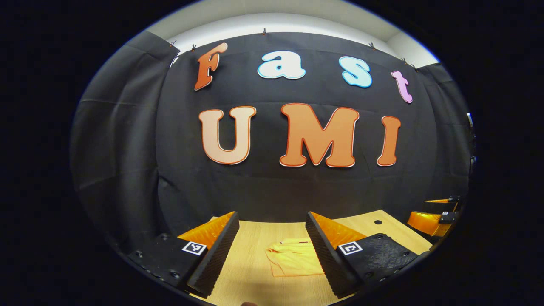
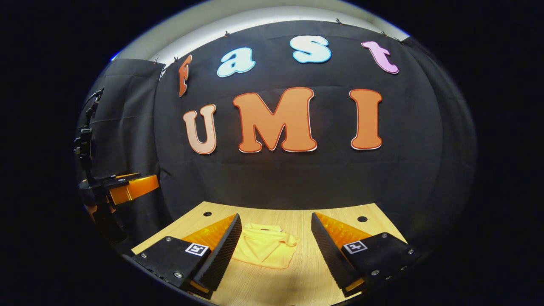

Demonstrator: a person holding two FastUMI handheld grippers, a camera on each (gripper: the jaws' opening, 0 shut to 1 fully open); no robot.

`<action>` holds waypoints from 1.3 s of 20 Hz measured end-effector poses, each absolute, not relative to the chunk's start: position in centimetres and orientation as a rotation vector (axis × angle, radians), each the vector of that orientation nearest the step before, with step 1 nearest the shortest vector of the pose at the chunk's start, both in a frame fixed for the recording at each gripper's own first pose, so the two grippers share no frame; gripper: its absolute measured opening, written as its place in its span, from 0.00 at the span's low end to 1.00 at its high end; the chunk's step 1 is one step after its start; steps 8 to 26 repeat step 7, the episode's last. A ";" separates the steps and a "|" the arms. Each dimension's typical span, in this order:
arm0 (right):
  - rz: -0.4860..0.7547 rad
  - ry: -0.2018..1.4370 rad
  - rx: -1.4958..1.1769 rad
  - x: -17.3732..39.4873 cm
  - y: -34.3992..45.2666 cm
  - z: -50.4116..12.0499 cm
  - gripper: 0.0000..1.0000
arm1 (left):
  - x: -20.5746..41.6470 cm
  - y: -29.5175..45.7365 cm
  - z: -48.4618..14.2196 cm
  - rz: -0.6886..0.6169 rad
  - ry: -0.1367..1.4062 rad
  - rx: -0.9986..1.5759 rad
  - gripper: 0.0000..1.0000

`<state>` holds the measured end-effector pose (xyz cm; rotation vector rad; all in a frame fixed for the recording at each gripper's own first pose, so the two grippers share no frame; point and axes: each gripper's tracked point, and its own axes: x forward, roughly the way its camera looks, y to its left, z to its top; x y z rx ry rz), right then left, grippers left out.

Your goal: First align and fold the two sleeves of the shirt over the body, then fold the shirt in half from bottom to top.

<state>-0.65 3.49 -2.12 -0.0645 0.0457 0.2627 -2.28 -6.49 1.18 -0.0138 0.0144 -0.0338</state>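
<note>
folded yellow shirt [image 2: 265, 248] on table [image 2: 297, 212], collar toward wall

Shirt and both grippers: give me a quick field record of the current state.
shirt: yellow shirt, lying on the table in a compact, folded-looking bundle
table: light wood top with round holes near its far corners
left gripper: above the table, jaws apart, holding nothing
right gripper: above the table, jaws apart, holding nothing
contact: neither gripper touches the shirt
task stage: shirt looks folded already; the exact folds can't be confirmed
</note>
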 end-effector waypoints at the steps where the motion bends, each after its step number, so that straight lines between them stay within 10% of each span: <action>1: 0.256 0.042 -0.075 -0.9 3.7 -2.1 0.99 | -2.3 -6.2 1.0 -0.036 0.015 -0.027 0.96; 26: 0.226 0.028 -0.104 -2.3 5.0 -2.4 0.99 | -2.7 -3.9 0.3 -0.064 0.019 -0.123 0.96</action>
